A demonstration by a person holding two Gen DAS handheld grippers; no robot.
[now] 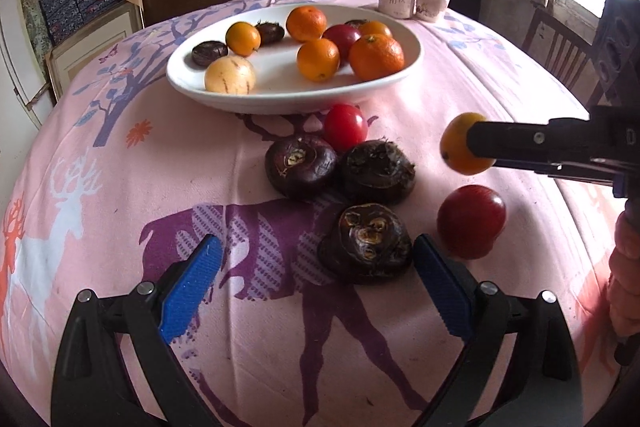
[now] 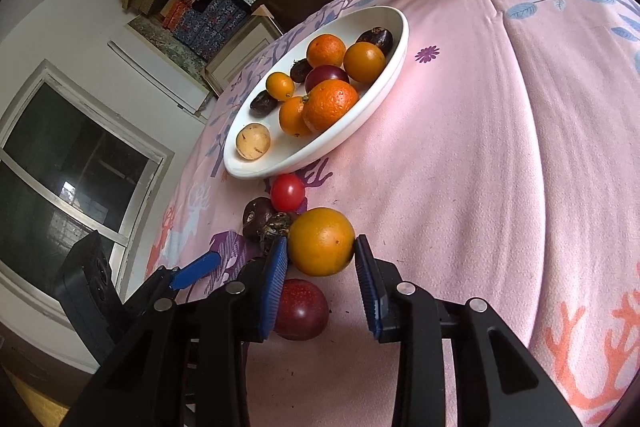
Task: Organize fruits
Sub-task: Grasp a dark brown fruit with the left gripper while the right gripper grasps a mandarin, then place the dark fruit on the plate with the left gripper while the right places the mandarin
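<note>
Right claw [image 2: 321,254] pinching small orange [image 2: 321,241] between blue pads, lifting it clear of cloth, likely heading for white plate [image 2: 362,131] ahead of it.

Left claw [image 1: 316,287] hanging spread, empty, nearest water chestnut [image 1: 366,243] sitting just inside its right finger, likely next pick.

Loose on cloth: three water chestnuts, one cherry tomato [image 1: 345,127] beyond them, one red plum [image 1: 471,221] below right claw.

Plate holding about ten pieces.

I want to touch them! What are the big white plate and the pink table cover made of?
The white plate looks like glazed ceramic: smooth, thick-rimmed and shiny where the light hits it, though hard plastic can't be ruled out. The pink table cover looks like soft, matte woven cloth, since it creases and carries printed deer and flowers.
</note>
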